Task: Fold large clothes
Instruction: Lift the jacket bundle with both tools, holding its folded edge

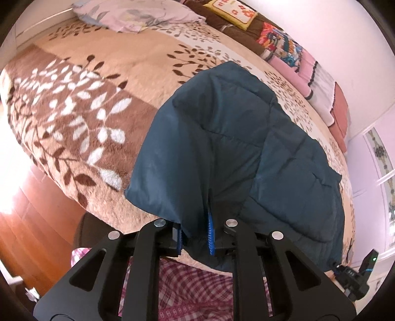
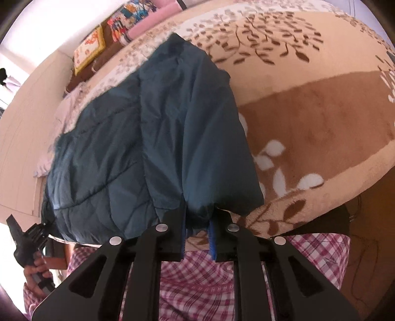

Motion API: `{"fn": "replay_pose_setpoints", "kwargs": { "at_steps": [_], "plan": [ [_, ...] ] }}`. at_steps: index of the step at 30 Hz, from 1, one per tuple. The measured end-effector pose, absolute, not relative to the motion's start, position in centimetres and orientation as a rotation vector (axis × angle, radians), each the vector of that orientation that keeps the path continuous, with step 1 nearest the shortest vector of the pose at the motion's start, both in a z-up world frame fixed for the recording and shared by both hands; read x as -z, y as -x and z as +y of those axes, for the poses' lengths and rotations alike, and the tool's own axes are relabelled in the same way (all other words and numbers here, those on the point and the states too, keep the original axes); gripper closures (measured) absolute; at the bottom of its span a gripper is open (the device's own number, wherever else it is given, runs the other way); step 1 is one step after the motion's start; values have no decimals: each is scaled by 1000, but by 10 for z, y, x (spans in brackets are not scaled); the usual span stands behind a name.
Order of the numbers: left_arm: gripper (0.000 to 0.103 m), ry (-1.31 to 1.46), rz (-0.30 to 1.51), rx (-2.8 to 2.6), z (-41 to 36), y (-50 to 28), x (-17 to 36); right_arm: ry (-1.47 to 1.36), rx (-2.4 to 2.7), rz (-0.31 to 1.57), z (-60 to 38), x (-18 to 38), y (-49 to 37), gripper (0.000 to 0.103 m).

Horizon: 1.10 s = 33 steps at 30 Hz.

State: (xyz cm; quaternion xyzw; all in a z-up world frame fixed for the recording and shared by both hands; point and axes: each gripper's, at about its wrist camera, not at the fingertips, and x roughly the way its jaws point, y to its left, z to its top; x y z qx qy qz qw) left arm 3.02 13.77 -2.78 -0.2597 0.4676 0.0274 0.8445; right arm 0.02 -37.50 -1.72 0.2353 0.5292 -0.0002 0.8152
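Observation:
A dark teal quilted jacket [image 1: 234,148] lies on a bed covered with a beige and brown leaf-pattern blanket [image 1: 86,111]. My left gripper [image 1: 196,234] is shut on the jacket's near hem, and the fabric bunches between its blue pads [image 1: 211,232]. The jacket also shows in the right wrist view [image 2: 153,138], partly folded lengthwise. My right gripper [image 2: 198,234] is shut on the hem at the jacket's other near corner. The right gripper shows at the lower right of the left wrist view [image 1: 355,276], and the left gripper at the lower left of the right wrist view [image 2: 27,242].
A floral pillow [image 1: 138,14] lies at the head of the bed. A stack of folded colourful blankets [image 1: 296,56] runs along the wall side. The person's plaid trousers [image 2: 209,284] are below the grippers. A wooden floor [image 1: 32,210] lies left of the bed.

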Motion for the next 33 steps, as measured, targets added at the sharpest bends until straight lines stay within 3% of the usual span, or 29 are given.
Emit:
{"fn": "replay_pose_setpoints", "kwargs": {
  "at_steps": [3, 5, 10, 14, 15, 17, 20, 27, 33],
  "plan": [
    [76, 573, 982, -79, 139, -30, 32, -497, 16, 1159, -377, 18, -2, 74],
    [53, 608, 983, -71, 140, -28, 35, -493, 26, 1163, -381, 12, 5, 61],
    [33, 643, 946, -34, 137, -27, 41, -402, 134, 1098, -387, -16, 26, 60],
    [30, 643, 937, -24, 131, -30, 47, -312, 99, 988, -363, -48, 20, 62],
    [30, 641, 932, -24, 130, -30, 48, -296, 30, 977, -349, -54, 13, 67],
    [27, 633, 917, -20, 129, -30, 49, -284, -29, 974, -336, -57, 7, 87],
    [26, 635, 907, -2, 130, -29, 49, -265, -272, 993, -273, -57, -28, 97],
    [24, 674, 909, 17, 139, -32, 53, -66, -396, 1078, -176, -16, -116, 99],
    [15, 711, 913, 19, 142, -49, 55, -51, -252, 1112, -178, 13, -194, 103]
  ]
}}
